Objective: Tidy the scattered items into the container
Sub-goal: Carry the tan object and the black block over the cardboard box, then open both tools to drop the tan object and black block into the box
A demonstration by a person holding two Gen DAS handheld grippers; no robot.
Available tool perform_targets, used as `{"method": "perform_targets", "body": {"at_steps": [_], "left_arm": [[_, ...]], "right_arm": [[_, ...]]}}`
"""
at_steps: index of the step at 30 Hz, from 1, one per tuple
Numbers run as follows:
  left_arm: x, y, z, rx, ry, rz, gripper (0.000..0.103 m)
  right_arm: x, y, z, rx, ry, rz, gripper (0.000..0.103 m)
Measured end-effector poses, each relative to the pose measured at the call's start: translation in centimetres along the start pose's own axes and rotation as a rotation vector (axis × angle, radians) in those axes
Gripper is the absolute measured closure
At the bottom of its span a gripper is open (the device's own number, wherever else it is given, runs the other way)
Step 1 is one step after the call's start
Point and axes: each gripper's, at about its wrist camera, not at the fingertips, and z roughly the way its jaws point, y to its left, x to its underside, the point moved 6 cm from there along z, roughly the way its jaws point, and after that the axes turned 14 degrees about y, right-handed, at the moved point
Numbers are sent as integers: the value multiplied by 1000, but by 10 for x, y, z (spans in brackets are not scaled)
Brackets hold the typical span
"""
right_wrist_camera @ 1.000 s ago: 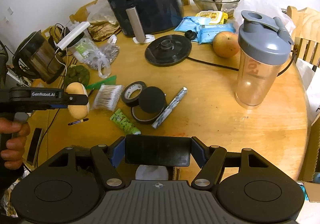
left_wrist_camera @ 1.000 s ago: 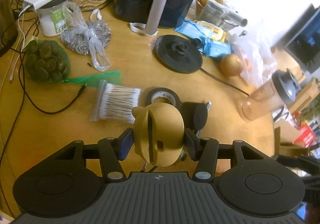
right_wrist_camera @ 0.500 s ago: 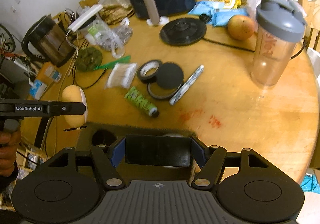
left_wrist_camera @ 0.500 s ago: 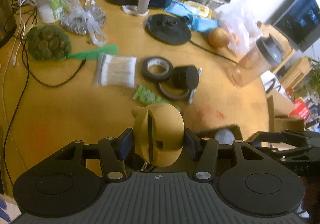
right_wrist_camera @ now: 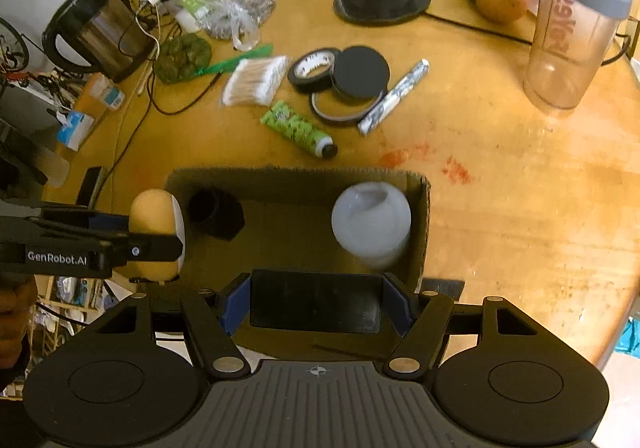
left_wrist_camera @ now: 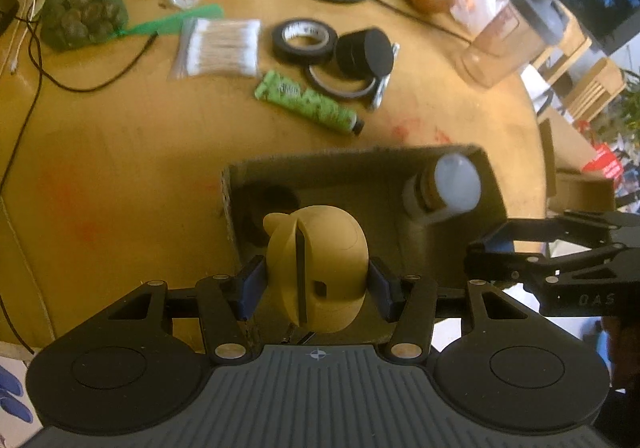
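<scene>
a second ago no container was seen in the left wrist view, only the table top with the scattered items; now the open cardboard box is seen directly beyond the left gripper, and the yellow rounded toy is held over its near left part. the toy is clamped between the blue pads as before. the tape roll, the cotton swab pack and the green tube, once just ahead of the jaws, are now seen farther off, lying on the table beyond the box.

in the right wrist view a dark flat object is gripped by the right gripper, unchanged from a second ago; the box has come into this view too and is now seen beyond and under the jaws. the left gripper with the toy has been brought lower in this view, from beside the swabs to the box's left edge.

a white-capped jar is seen on its side in the box's right end in the left view; in the right view it is blurred. a black cup-like object in the box's left end is shown clearly only by the right view. what the right gripper holds is not shown by the left view. a kettle is seen only in the right view.
</scene>
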Motion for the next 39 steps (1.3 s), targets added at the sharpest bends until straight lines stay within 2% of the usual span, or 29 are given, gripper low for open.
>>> {"method": "perform_targets", "body": {"at_steps": [12, 13, 15, 19, 23, 30, 32, 39], "left_arm": [[8, 4, 22, -23, 60, -38, 49], [8, 5, 22, -19, 57, -49, 49], [7, 6, 21, -13, 57, -63, 49], [7, 4, 14, 31, 21, -80, 49], [7, -2, 7, 35, -16, -82, 39], [3, -5, -6, 39, -87, -84, 38], [2, -4, -10, 36, -109, -96, 34], [0, 3, -18, 16, -164, -134, 34]], "right_arm": [[6, -3, 15, 19, 22, 9, 32], [6, -3, 15, 20, 21, 10, 31], [7, -4, 13, 13, 13, 15, 19], [5, -2, 7, -14, -10, 5, 10], [2, 5, 2, 11, -35, -24, 0], [-5, 2, -6, 63, -76, -26, 0], [-6, 1, -8, 78, -93, -22, 0], [-11, -2, -13, 158, -134, -37, 0]]}}
